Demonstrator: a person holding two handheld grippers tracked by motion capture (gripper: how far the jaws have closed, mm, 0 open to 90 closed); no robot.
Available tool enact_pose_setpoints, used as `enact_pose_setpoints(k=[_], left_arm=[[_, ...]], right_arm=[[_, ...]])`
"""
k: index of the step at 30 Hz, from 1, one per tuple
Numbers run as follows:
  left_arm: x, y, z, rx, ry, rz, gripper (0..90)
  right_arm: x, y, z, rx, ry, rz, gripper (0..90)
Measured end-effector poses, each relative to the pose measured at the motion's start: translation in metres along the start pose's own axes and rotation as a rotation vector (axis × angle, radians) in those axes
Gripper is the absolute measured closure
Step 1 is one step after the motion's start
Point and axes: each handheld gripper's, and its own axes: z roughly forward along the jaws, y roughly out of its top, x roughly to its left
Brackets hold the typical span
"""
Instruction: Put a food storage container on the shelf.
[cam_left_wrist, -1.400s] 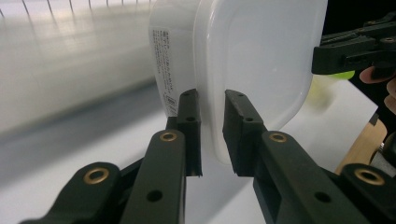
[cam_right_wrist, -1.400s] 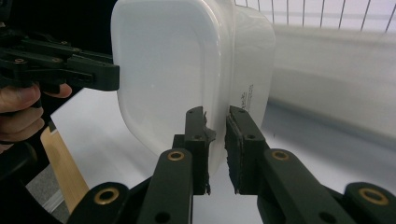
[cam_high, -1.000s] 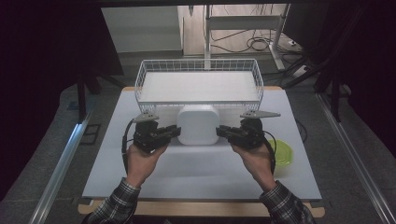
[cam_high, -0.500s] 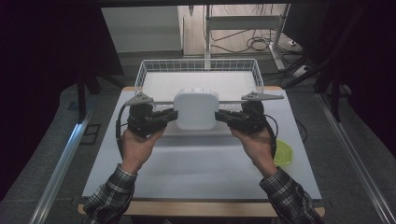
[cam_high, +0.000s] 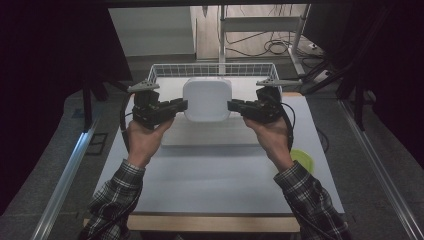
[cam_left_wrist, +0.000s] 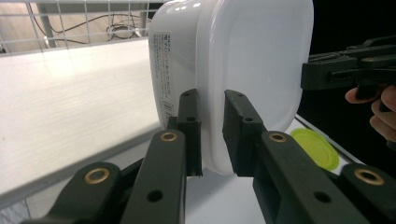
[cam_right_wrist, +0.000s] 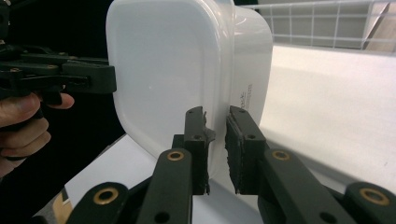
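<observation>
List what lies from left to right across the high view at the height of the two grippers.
Left gripper → white lidded container, clamped by its rim on both sides → right gripper. The wire basket sits behind them, and the green lid lies nearer, at the table's right edge.

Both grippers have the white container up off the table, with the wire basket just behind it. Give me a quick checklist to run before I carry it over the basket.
1. Left gripper clamped on the rim of the white container: ok.
2. Right gripper clamped on the opposite rim: ok.
3. Container level between the two hands in the high view: ok.
4. Lid seated on the container: looks flush, ok.
5. Wire basket floor free under the drop spot: the part in sight is bare, but the container hides the middle, cannot tell.
6. Green lid on the table out of the path: ok, it lies off to the right.
</observation>
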Motion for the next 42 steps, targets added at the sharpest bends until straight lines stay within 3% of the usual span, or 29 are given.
enact_pose_setpoints(k=[17,24,29,42], left_arm=[[0.014,0.024,0.028,0.011,-0.027,-0.025,77.7],[0.021,0.025,0.040,0.038,-0.072,-0.030,77.5],[0.024,0.023,0.043,0.025,-0.100,-0.028,77.1],[0.020,0.028,0.056,0.011,0.001,0.050,61.4]], right_arm=[[-0.021,0.022,0.006,0.009,-0.046,0.026,78.6],[-0.033,0.022,0.008,0.006,-0.049,0.052,77.8],[-0.037,0.022,0.010,0.007,-0.060,0.035,76.4],[-0.039,0.028,0.021,0.015,-0.065,0.012,68.4]])
